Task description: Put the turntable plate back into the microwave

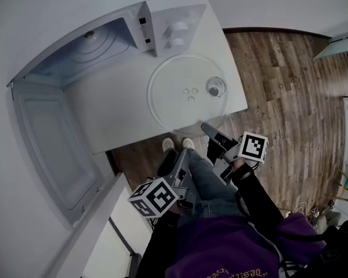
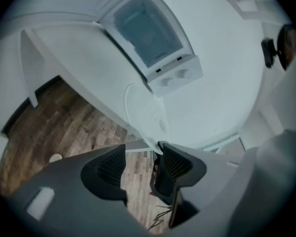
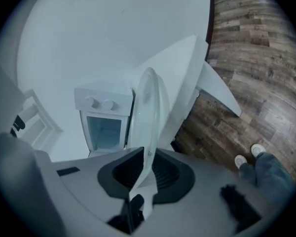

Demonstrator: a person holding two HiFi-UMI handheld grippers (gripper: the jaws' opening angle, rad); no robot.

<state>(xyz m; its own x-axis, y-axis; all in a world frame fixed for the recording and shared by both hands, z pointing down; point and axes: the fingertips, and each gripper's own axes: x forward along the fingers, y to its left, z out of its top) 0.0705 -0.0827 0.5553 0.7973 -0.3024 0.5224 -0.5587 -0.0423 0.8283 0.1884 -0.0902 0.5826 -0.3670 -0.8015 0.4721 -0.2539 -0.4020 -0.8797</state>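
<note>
Beyond the person's purple top (image 1: 220,245), the right gripper (image 3: 147,159) has its jaws closed on the near rim of the turntable plate (image 1: 182,94), which lies on the white table (image 1: 122,114) in front of the microwave (image 1: 174,16), whose door (image 1: 52,149) stands open. The left gripper (image 2: 142,156) has its jaws wide apart with nothing between them, near the plate's rim.

White table (image 1: 119,106), brown wood-plank floor (image 1: 284,91), plain white wall (image 1: 278,4)
</note>
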